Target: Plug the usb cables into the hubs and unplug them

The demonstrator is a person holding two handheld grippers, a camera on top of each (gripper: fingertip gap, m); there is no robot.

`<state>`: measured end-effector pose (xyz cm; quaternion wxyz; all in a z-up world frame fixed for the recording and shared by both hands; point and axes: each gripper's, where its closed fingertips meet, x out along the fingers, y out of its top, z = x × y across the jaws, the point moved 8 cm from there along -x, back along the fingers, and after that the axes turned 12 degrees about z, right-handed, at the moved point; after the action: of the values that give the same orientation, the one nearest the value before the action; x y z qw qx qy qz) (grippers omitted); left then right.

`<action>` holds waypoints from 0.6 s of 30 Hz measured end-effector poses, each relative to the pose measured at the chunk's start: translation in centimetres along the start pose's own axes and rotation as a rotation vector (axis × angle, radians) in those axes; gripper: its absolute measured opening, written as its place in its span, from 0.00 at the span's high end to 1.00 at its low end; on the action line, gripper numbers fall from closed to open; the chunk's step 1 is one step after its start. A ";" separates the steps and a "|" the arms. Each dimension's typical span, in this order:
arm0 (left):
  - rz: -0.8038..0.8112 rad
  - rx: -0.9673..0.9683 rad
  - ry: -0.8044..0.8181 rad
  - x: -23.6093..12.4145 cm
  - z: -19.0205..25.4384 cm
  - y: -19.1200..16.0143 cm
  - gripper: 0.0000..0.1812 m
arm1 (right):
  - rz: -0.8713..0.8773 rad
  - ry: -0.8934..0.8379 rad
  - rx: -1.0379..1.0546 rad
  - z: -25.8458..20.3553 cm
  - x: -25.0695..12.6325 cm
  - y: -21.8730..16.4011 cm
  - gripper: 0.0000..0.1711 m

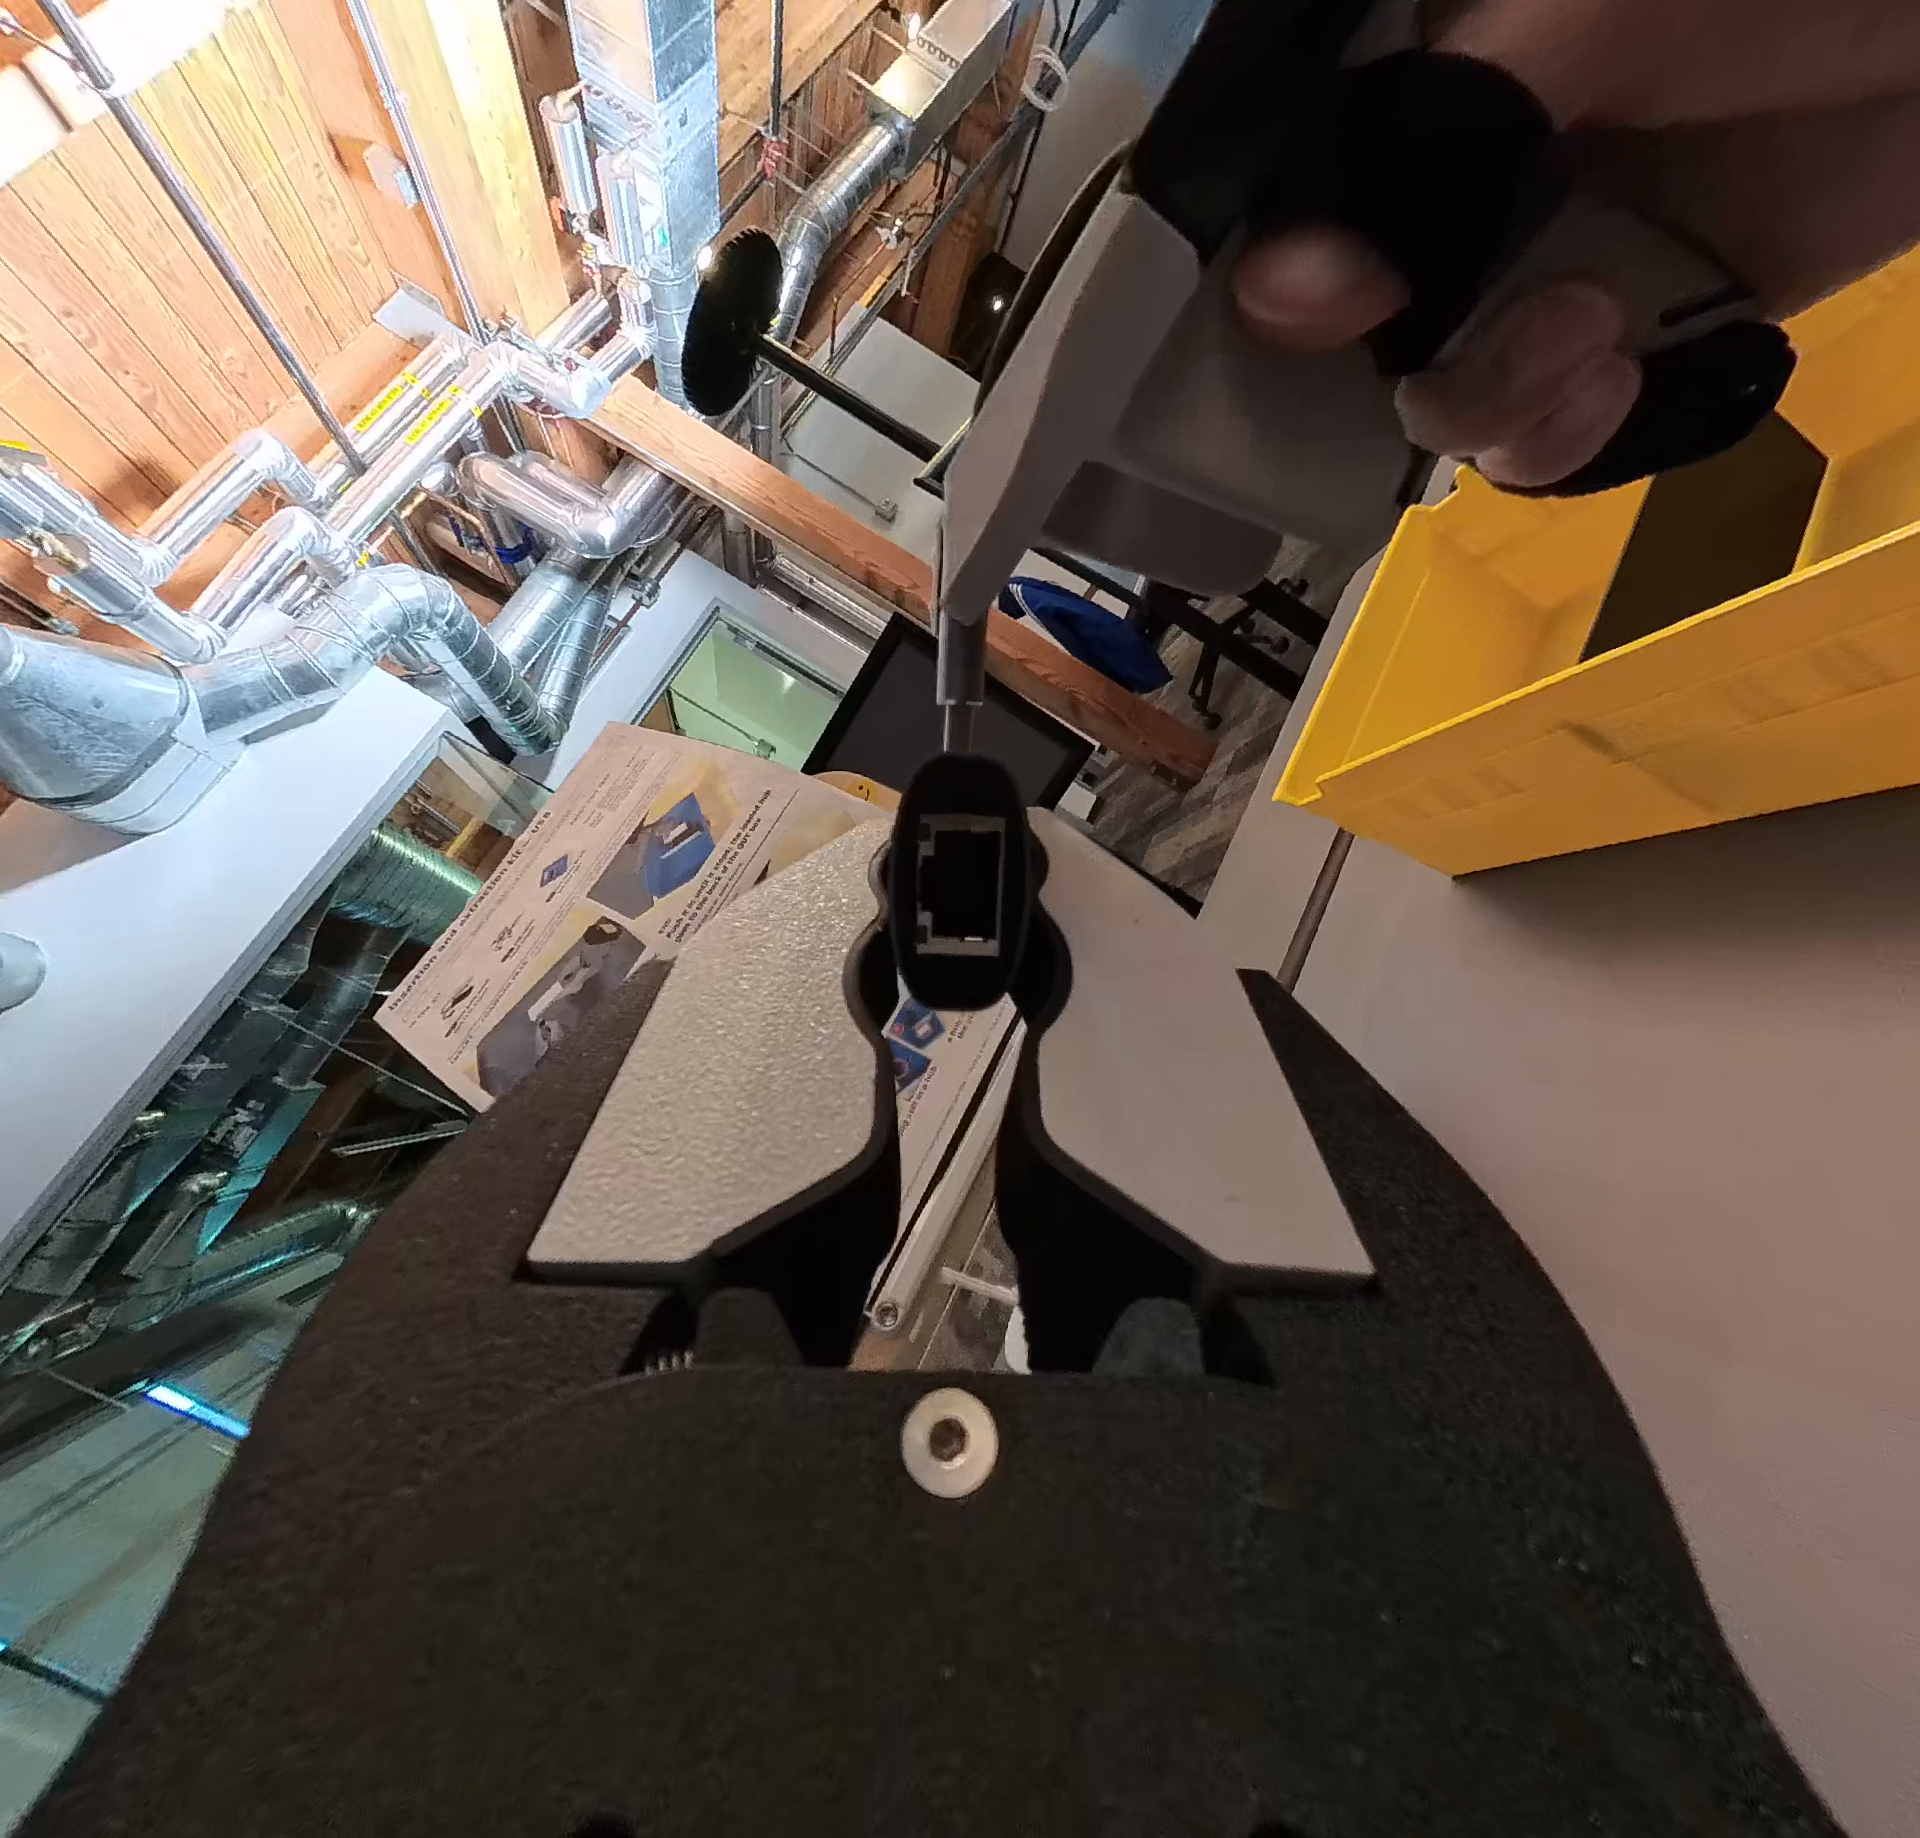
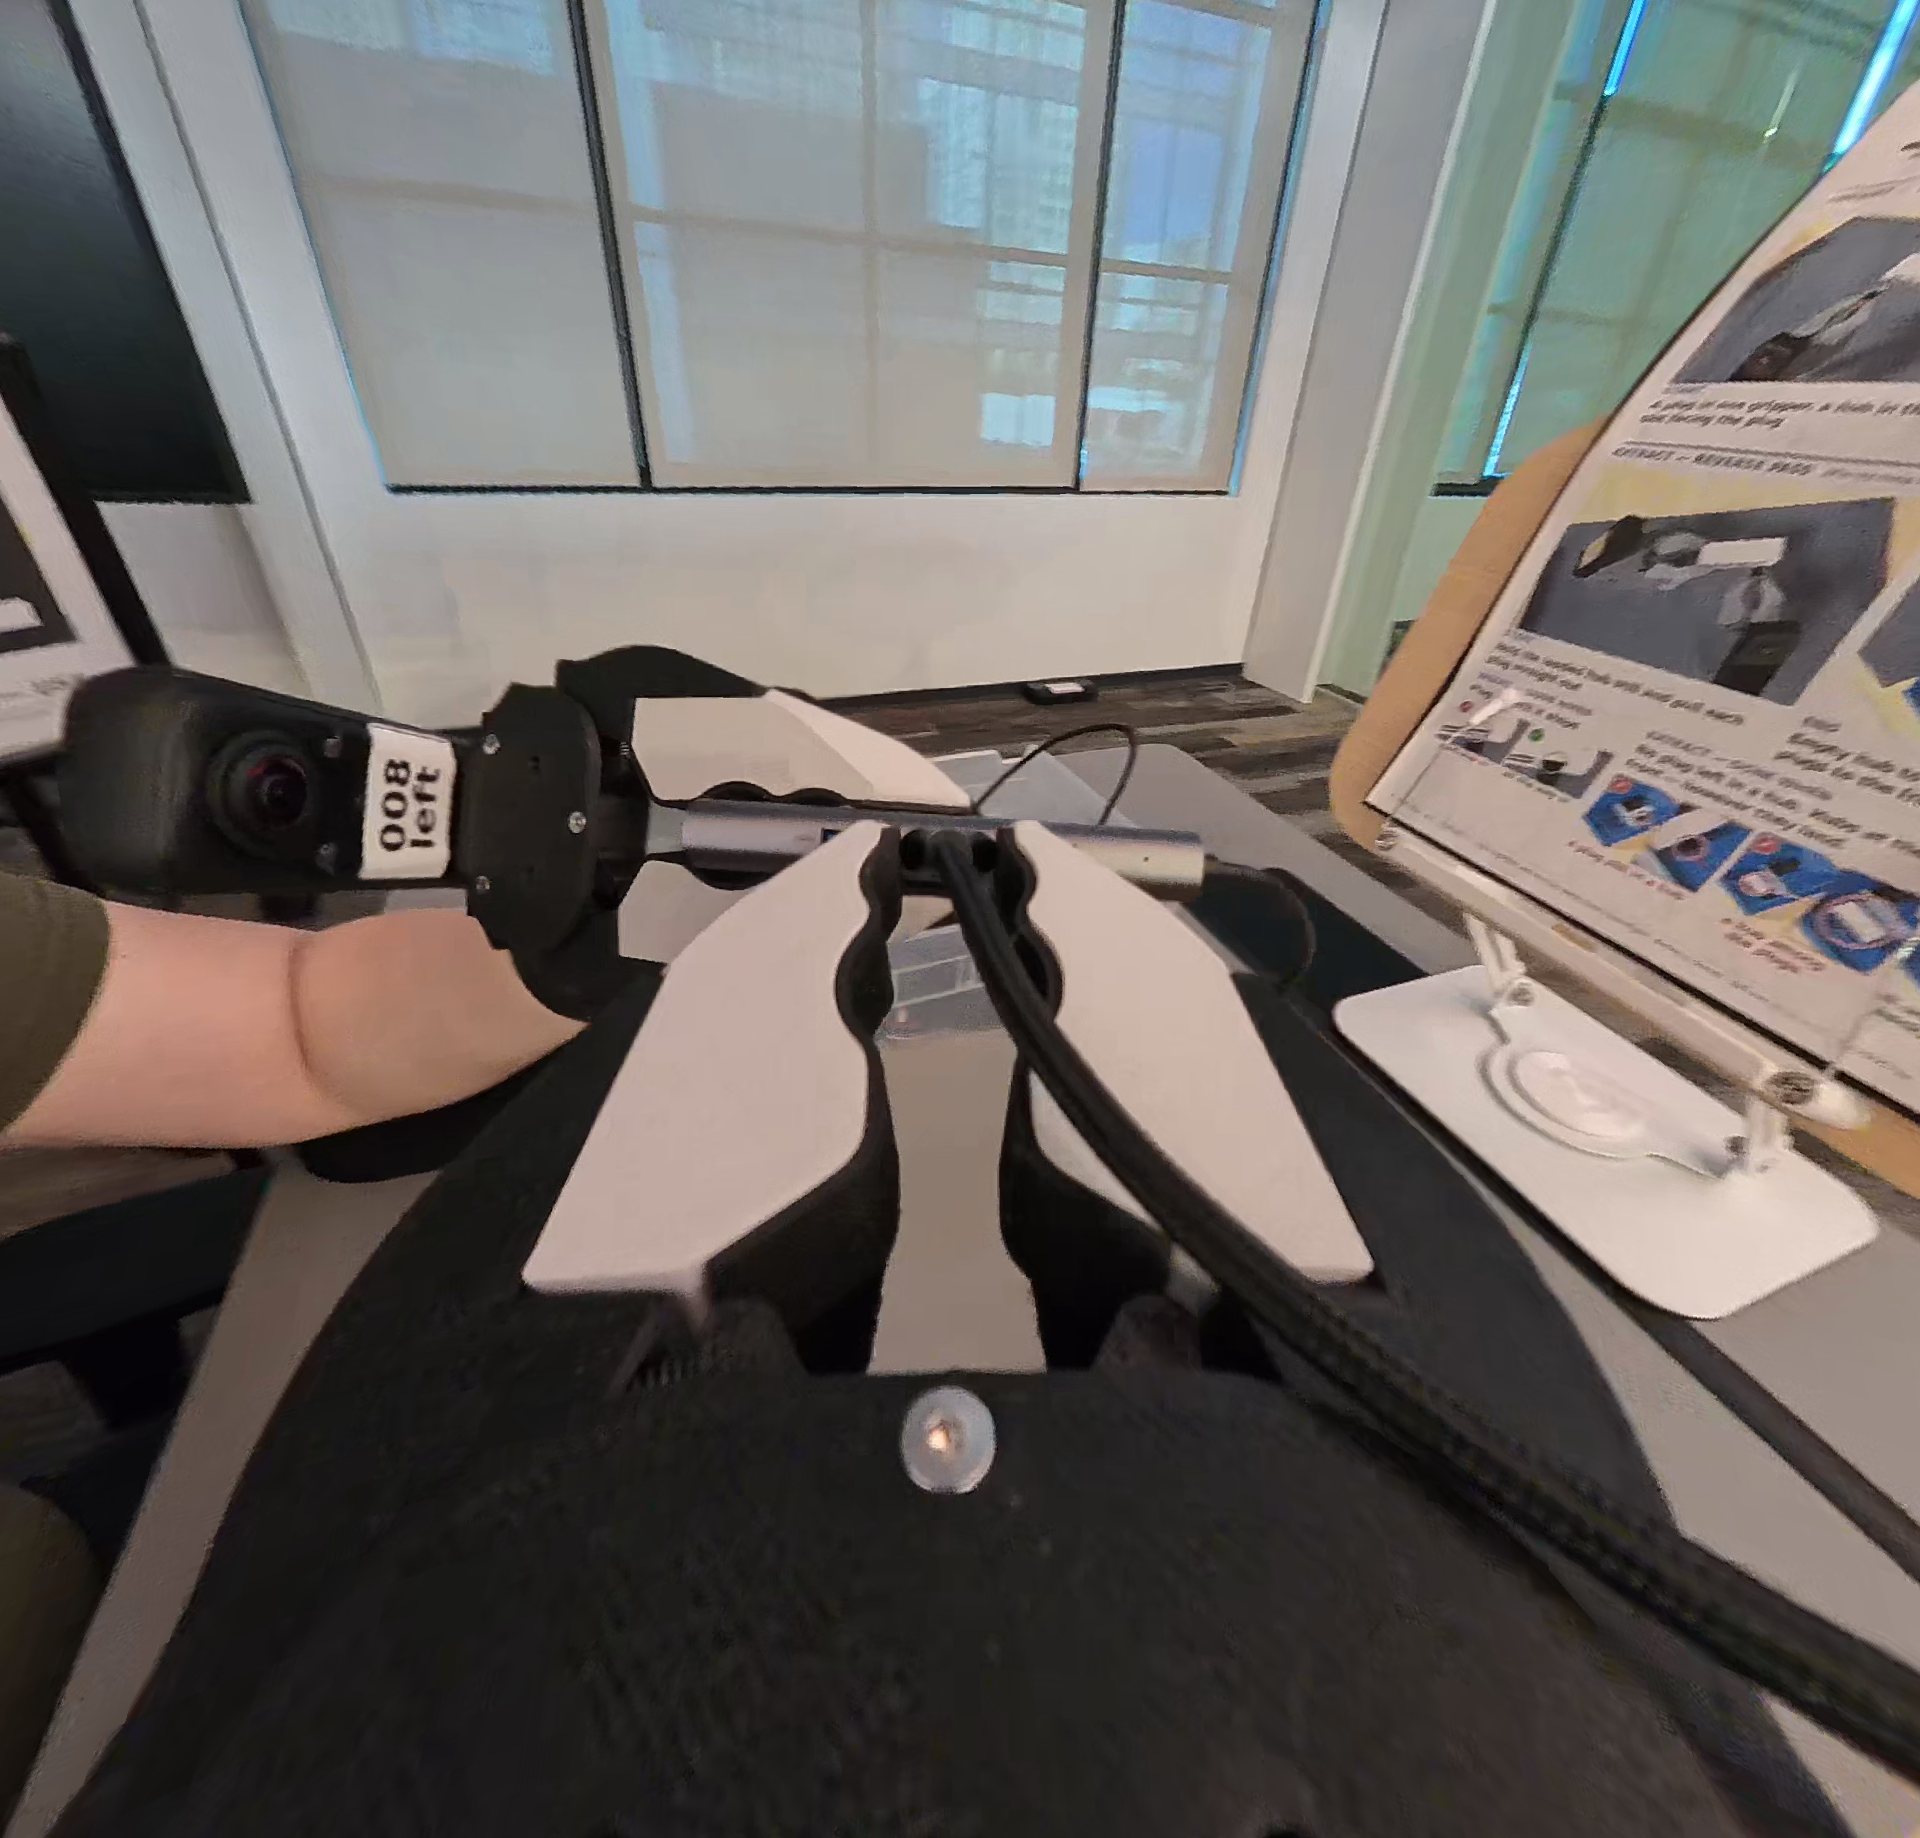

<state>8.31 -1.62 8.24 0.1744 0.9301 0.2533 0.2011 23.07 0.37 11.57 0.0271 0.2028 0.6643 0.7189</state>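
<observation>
We hold things up over the grey table (image 2: 1351,853). Our left gripper (image 1: 961,915) is squeezed on the long grey hub (image 2: 1122,846). Our right gripper (image 2: 940,858) pinches a black cable plug (image 2: 948,846) at the hub's side, so one plug looks in. We think pulling it out comes next.

Both views are bright with daylight. In the right wrist view the light comes from the large windows (image 2: 852,209) ahead, whose panes look washed out and hazy. Wide-angle distortion bends the window frames and stretches everything near the edges. The left tongs (image 2: 821,801) and the person's forearm (image 2: 260,1019) are smeared by slight motion blur. In the left wrist view the hand (image 1: 1558,261) at upper right is close, dark and out of focus, while the ceiling pipes (image 1: 343,583) stay sharp with soft glints.
</observation>
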 end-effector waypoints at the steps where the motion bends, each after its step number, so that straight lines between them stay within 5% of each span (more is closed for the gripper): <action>1: 0.005 -0.007 -0.004 0.0 0.0 0.1 0.91 | 0.003 0.016 0.025 0.1 -0.1 0.0 0.89; 18: 0.017 0.026 0.002 0.0 0.3 0.6 0.91 | -0.045 0.007 -0.051 -0.4 0.1 -0.1 0.89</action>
<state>8.71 -2.21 8.22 0.1605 0.9341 0.2483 0.2002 22.82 0.07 11.49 0.0460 0.1844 0.6502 0.7357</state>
